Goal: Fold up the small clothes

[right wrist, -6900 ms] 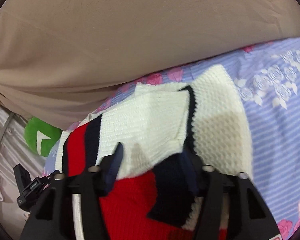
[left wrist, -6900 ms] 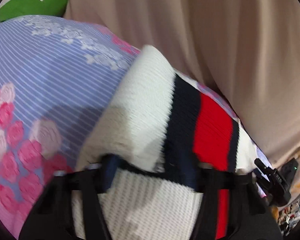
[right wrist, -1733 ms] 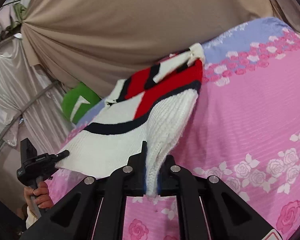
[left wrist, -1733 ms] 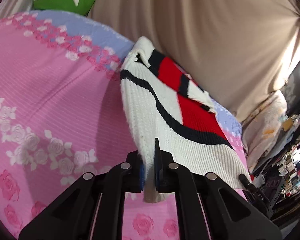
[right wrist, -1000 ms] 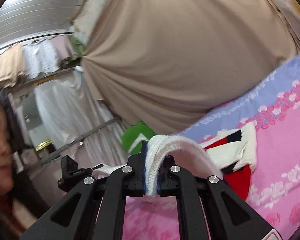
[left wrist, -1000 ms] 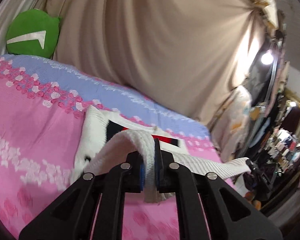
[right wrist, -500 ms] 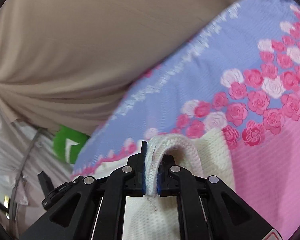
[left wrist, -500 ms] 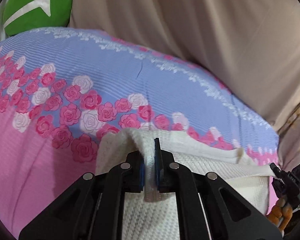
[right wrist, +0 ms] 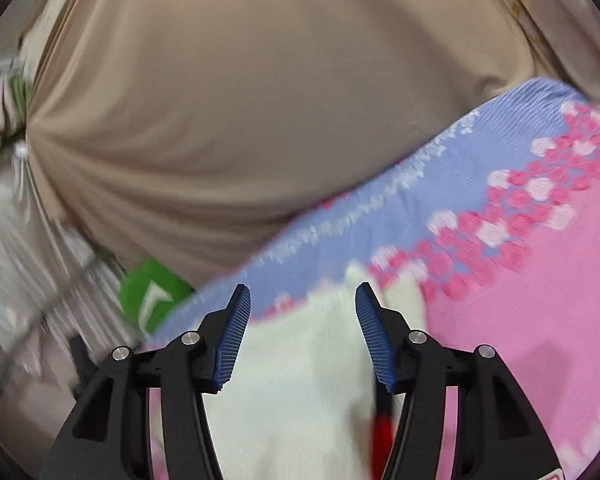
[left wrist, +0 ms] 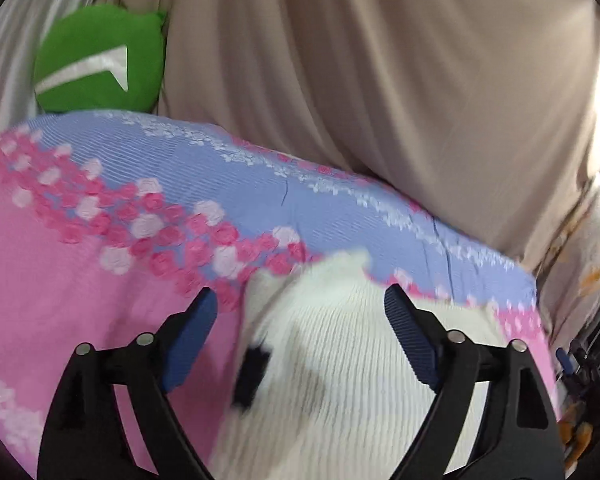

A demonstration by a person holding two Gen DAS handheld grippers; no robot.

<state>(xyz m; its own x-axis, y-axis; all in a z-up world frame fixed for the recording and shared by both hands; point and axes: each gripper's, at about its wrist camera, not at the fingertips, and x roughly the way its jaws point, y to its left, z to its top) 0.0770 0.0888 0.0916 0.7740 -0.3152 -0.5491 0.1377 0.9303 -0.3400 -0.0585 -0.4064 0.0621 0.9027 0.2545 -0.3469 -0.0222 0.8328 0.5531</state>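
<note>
A small white knit sweater with a dark stripe and a bit of red lies on the pink and lilac flowered bedspread. My left gripper is open just above its far left corner, holding nothing. In the right wrist view the same sweater lies under my right gripper, which is open and empty over the far right corner. A red patch shows at the sweater's right edge.
A beige curtain hangs right behind the bed's far edge. A green cushion sits at the bed's far left corner and shows in the right wrist view. Cluttered shelves stand past the bed's right end.
Both grippers were shut on the sweater's white edge and have opened, letting it drop flat on the bedspread. Both views are blurred from motion.
</note>
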